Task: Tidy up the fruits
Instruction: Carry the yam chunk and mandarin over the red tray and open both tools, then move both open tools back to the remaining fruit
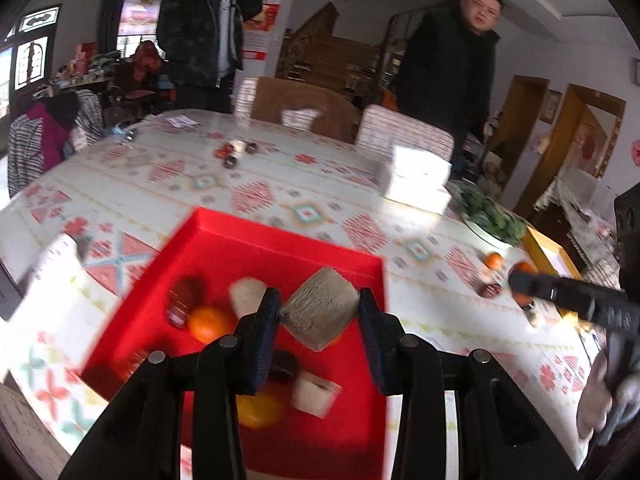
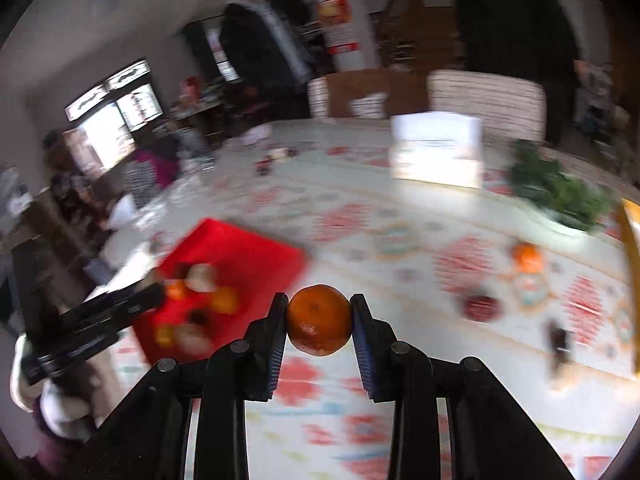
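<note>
My left gripper [image 1: 319,312] is shut on a pale grey-white chunk of cut fruit [image 1: 320,314] and holds it over the red tray [image 1: 280,236]. The tray holds an orange [image 1: 208,324], a yellow fruit [image 1: 258,410], a dark red fruit [image 1: 186,292] and white cut pieces [image 1: 246,294]. My right gripper [image 2: 319,316] is shut on a mandarin orange [image 2: 319,314] above the patterned tablecloth, right of the tray [image 2: 256,252]. Another orange [image 2: 528,258] and a dark red fruit [image 2: 482,306] lie on the table to the right.
A white box [image 1: 418,178] and a plate of green leaves [image 1: 490,216] stand at the far right of the table. Chairs [image 1: 404,132] line the far side. Two people [image 1: 456,64] stand behind the table. A yellow box [image 1: 550,252] sits at the right edge.
</note>
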### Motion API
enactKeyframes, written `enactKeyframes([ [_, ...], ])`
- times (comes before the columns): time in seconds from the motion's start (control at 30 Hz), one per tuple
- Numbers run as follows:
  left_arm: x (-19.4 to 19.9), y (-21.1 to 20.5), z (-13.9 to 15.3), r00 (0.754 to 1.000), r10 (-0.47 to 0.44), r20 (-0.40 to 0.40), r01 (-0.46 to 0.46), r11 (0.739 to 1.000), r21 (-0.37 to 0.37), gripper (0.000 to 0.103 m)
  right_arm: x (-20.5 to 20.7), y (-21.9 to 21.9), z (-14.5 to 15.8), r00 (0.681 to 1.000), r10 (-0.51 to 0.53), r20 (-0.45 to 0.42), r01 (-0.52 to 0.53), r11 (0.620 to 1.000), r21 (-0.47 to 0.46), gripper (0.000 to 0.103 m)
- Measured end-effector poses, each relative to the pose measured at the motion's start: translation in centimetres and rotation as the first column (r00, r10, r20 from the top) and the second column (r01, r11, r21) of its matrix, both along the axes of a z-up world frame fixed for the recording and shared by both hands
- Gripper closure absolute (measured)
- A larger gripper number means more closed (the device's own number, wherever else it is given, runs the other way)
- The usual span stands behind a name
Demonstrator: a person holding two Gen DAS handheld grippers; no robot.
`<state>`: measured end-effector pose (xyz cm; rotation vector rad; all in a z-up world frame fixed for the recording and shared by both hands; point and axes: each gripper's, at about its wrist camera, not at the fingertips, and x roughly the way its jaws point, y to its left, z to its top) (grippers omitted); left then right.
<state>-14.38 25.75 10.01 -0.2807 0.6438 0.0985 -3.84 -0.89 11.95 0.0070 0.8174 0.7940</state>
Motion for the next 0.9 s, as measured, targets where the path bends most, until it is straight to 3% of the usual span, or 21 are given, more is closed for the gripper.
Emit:
enactKeyframes([
  [0.17,3.2,4.2,-0.8,0.998,0.044,-0.047,-0.045,0.999,-0.018,0.065,-0.4,9.0,-1.8,0.994,0.102,-0.037,-0.104,0.994,-0.045,0.069],
  [0.4,8.2,9.3,-4.6,0.984,0.087,-0.157,-0.104,0.990,-0.100,0.065,1.1,16.8,-6.0,0.995,0.097,-0.030,-0.100,0.980,-0.171,0.069],
  [0.57,10.2,10.4,-6.2,0.973,0.088,-0.212,-0.117,0.985,-0.126,0.065,3.3,18.6,-8.0,0.995,0.080,-0.064,-0.092,0.973,-0.211,0.069],
  [0.63,10.3,10.1,-6.2,0.975,0.079,-0.208,-0.106,0.987,-0.122,0.064,3.7,19.0,-8.6,0.994,0.081,-0.075,-0.095,0.972,-0.216,0.068],
  [0.73,10.2,9.9,-6.0,0.977,0.075,-0.199,-0.101,0.988,-0.121,0.052,3.8,19.3,-9.1,0.994,0.078,-0.072,-0.093,0.969,-0.230,0.067],
  [0.9,9.0,9.3,-4.6,0.983,0.081,-0.162,-0.102,0.987,-0.125,0.051,3.4,18.1,-8.5,0.996,0.069,-0.056,-0.079,0.977,-0.200,0.067],
])
